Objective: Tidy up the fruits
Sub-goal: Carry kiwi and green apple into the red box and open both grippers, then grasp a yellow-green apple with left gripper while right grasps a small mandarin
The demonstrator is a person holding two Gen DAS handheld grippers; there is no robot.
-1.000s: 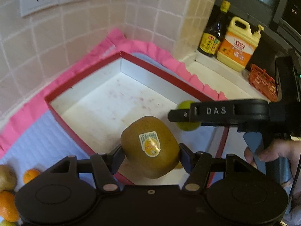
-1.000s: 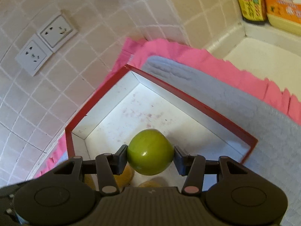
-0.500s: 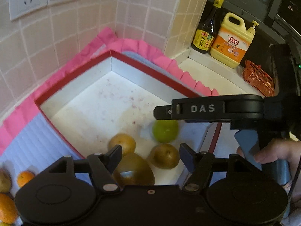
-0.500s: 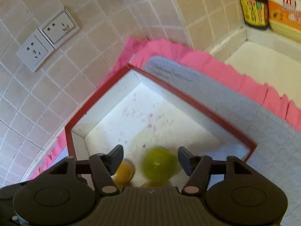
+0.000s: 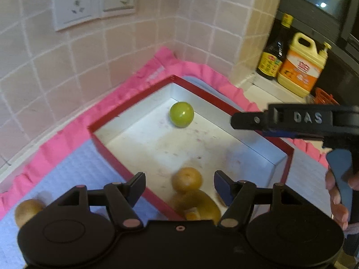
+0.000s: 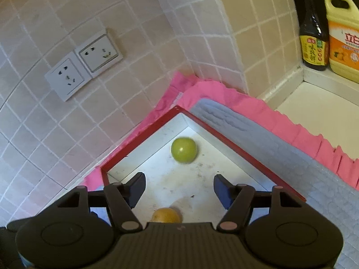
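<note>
Both claws spread wide, empty — left gripper (image 5: 179,185), right gripper (image 6: 179,187). Green fruit (image 5: 181,114) near the far corner of the red-rimmed box (image 5: 107,150); kiwi (image 5: 197,204) at its near edge.

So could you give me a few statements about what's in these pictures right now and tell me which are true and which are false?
1. The green fruit lies inside the red-rimmed box, near its far corner. True.
2. The left gripper is clamped on a kiwi. False: its jaws are open and hold nothing; the kiwi lies in the box below them.
3. The right gripper is open and empty. True.
4. The box stands on bare tiles. False: it sits on a grey mat with a pink frilled edge.
5. A brownish fruit lies on the mat outside the box. True.
6. The yellow jug is in the box. False: it stands on a ledge beside a dark bottle.
</note>
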